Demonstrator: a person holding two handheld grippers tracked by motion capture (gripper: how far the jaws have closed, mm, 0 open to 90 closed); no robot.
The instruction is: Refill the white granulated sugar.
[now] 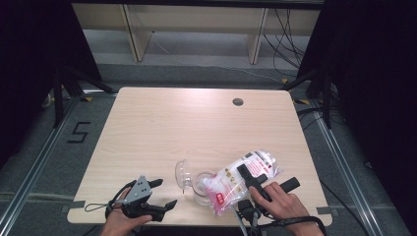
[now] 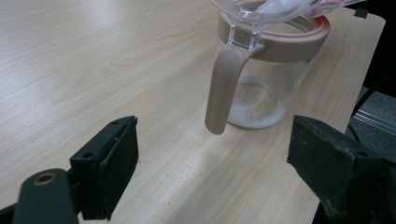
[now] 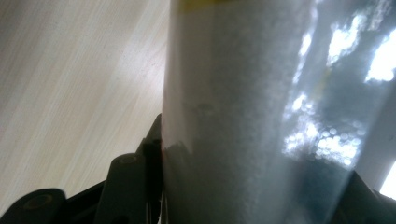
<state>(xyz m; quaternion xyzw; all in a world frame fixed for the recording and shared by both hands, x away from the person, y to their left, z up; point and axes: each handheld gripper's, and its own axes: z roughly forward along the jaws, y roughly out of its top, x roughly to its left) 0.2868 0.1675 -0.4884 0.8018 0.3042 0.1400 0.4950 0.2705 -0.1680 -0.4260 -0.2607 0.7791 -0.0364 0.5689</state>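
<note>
On a pale wood-grain table (image 1: 196,123) with rounded corners, a round cable hole (image 1: 238,102) is sitting near the far right edge, and the rest of the far surface is lying bare under an even glare. Around the table, grey floor (image 1: 44,147) is running out to metal rails on both sides; a floor marking (image 1: 78,132) shaped like a 5 is lying at the left, black curtains are hanging at both sides, and pale shelving legs with loose cables (image 1: 285,34) are standing beyond the far edge. Near the front edge, a clear jar (image 1: 202,189) with a pinkish rim and handle (image 2: 223,91) is standing upright, its clear lid (image 1: 183,174) hinged open toward the left; a thin layer of white grains is lying on its bottom. Above it, a bag of white granules (image 1: 241,179) with red printing is lying tilted, its lower end over the jar mouth. The right gripper (image 1: 253,179) is clamping this bag, the film pressing between its jaws in the right gripper view. The left gripper (image 1: 162,194), held in a hand (image 1: 123,221) at the front left, is hovering with jaws spread apart, empty, just beside the jar and facing its handle.
</note>
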